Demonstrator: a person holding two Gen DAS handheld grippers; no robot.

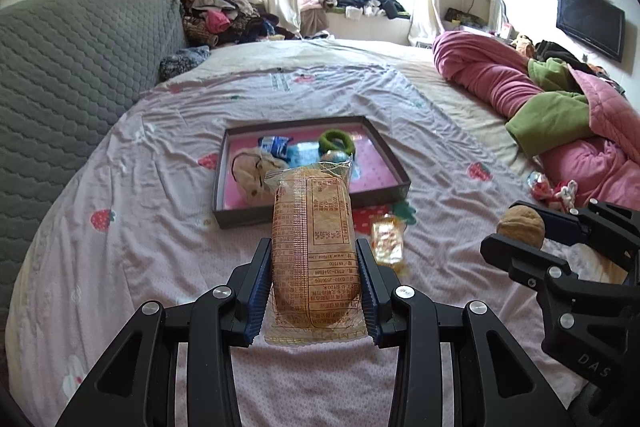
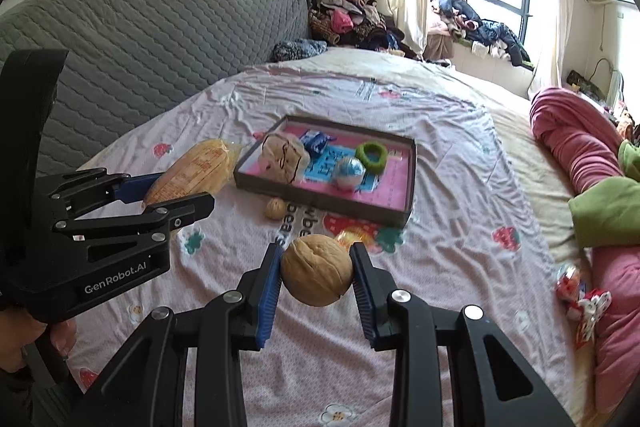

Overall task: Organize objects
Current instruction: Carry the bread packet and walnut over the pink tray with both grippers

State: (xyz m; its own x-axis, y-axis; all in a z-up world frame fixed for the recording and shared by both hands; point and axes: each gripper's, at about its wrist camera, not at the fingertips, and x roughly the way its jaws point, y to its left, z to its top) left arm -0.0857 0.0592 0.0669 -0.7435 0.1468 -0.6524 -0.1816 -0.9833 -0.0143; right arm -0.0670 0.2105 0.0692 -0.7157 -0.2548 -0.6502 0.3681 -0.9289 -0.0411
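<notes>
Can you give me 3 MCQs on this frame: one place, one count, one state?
1. Where does the green ring lie?
A. in the tray
B. on the pink quilt
C. on the grey headboard

2. How many walnuts show in the right wrist view?
A. one
B. two
C. four

3. What does the left gripper hold?
A. nothing
B. a walnut
C. the wrapped snack

Key: 1 A, the ring sits inside the tray walls. 2 B, one held walnut in the right gripper, one loose walnut on the sheet. 3 C, the pads press its sides.

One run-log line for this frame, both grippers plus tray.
left hand-held gripper: shut on packaged bun | right hand-held gripper: shut on walnut | tray: part-filled
</notes>
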